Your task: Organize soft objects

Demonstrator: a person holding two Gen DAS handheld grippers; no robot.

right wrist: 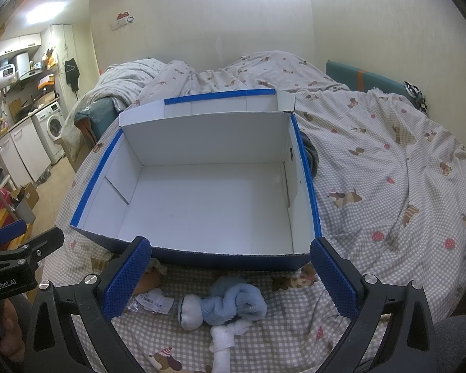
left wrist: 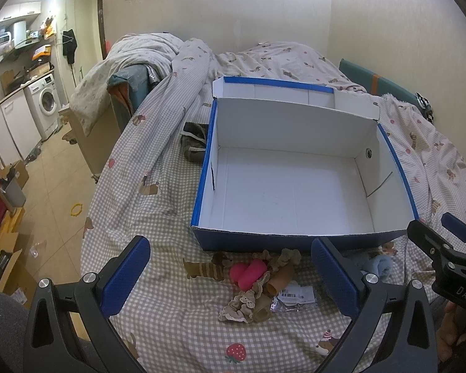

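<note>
Barely begun: on the bed (right wrist: 388, 171), blue box (left wrist: 295, 242) sitting empty, blue fluffy bundle (right wrist: 233, 306), pink roll (left wrist: 248, 275) and lace-trimmed socks (left wrist: 248, 301) lying loose just near of it, left tongs (left wrist: 230, 276) and right tongs (right wrist: 230, 279) both spread apart, gripping nothing.

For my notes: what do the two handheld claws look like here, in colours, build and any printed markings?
Both match: the left claw and right claw have black plastic frames with triangular cutouts, silver round bolts, and blue pads with a mesh texture. Seen from the other camera, the left one reads "GenRobot.AI" and the right one "DAS" in white. No cables or sleeves are visible.
</note>
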